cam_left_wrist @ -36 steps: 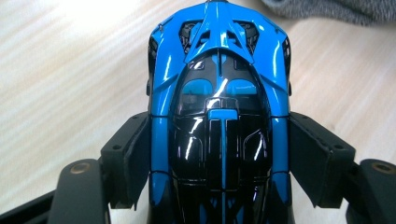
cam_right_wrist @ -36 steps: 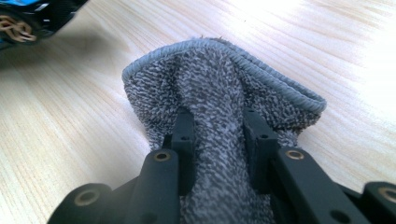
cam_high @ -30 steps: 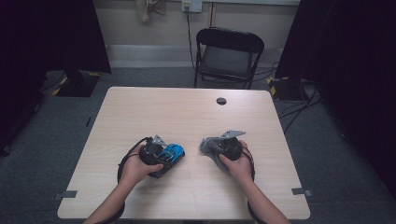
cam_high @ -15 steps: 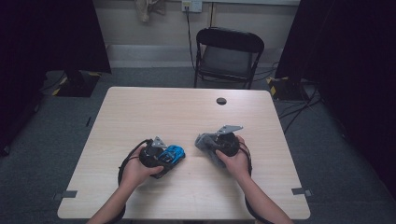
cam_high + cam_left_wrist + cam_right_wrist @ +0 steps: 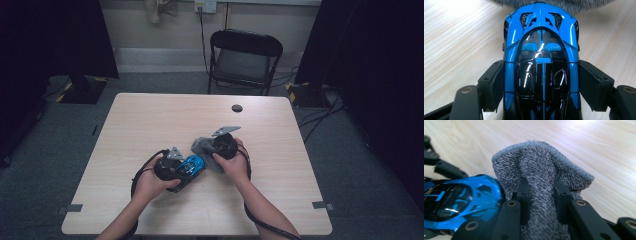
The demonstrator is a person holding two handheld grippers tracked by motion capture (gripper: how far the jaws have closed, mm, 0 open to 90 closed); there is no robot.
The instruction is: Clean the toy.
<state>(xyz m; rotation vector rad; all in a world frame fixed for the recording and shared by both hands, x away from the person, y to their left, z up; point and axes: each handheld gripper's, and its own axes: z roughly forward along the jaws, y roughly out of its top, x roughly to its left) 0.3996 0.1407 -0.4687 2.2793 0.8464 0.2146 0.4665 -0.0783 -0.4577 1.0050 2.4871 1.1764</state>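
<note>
High view, near edge: two forearms come in from the bottom of the table [image 5: 150, 120], each hand carrying a gripper. Left gripper [image 5: 186, 169] sits near centre, left of the right one; its jaws are closed on a blue toy car [image 5: 192, 165], one pad on each flank. Left gripper view confirms this: both black pads press against the sides of the car [image 5: 541, 62] around mid-body, with the glossy blue and black roof facing the camera and the car's far end pointing away towards a grey fuzzy edge at the top of the frame. No brand, label or lettering can be read on the car.

Right gripper [image 5: 204, 148] lies just beyond and to the right of the car. Its jaws are pinched tight on a grey cloth [image 5: 200, 146]. Right gripper view: the cloth [image 5: 541, 185] is bunched between the two jaws, its stitched hem arching over them, and the car [image 5: 464, 200] sits at lower left, touching the cloth. No tag visible on the cloth.

Farther off: a small dark round object [image 5: 237, 108] lies near the table's far edge. Beyond the table stands a black folding chair [image 5: 245, 60].
</note>
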